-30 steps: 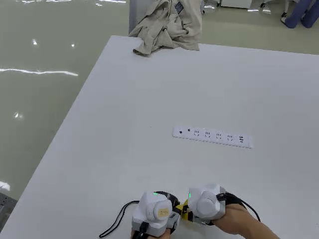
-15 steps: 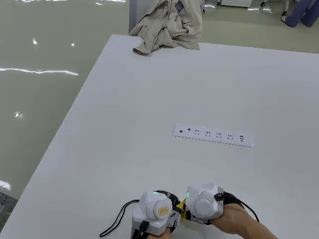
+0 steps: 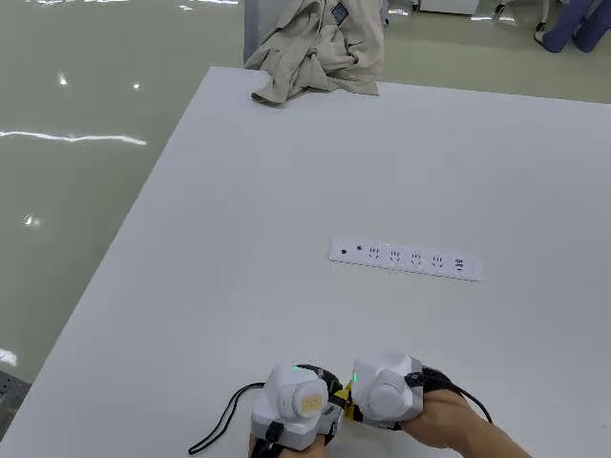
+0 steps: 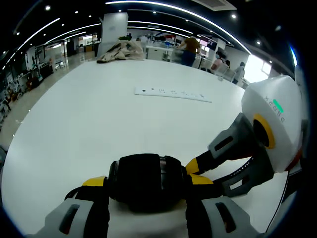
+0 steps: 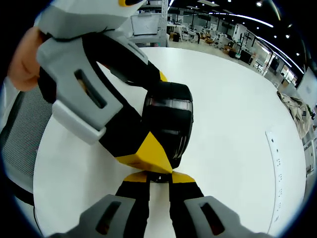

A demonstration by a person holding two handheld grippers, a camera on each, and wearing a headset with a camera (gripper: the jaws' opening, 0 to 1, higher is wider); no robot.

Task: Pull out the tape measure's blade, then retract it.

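The black tape measure [image 4: 143,173] sits crosswise between the yellow-tipped jaws of my left gripper [image 4: 147,180], which is shut on its case. In the right gripper view the same case [image 5: 168,119] hangs just ahead of my right gripper [image 5: 153,177], whose jaws are pressed together on the blade's end right at the case mouth. Hardly any blade shows between them. From the head view both grippers sit side by side at the table's near edge, the left gripper [image 3: 327,410] and the right gripper [image 3: 355,405] almost touching.
A white power strip [image 3: 403,259] lies mid-table on the white table [image 3: 286,172]. A crumpled beige cloth [image 3: 315,48] hangs over the far edge. A black cord [image 3: 224,425] trails left of the grippers. The table's left edge drops to a glossy floor.
My right gripper has crept a little leftward toward the left one, narrowing the yellow gap between them. The left gripper holds still on the case.
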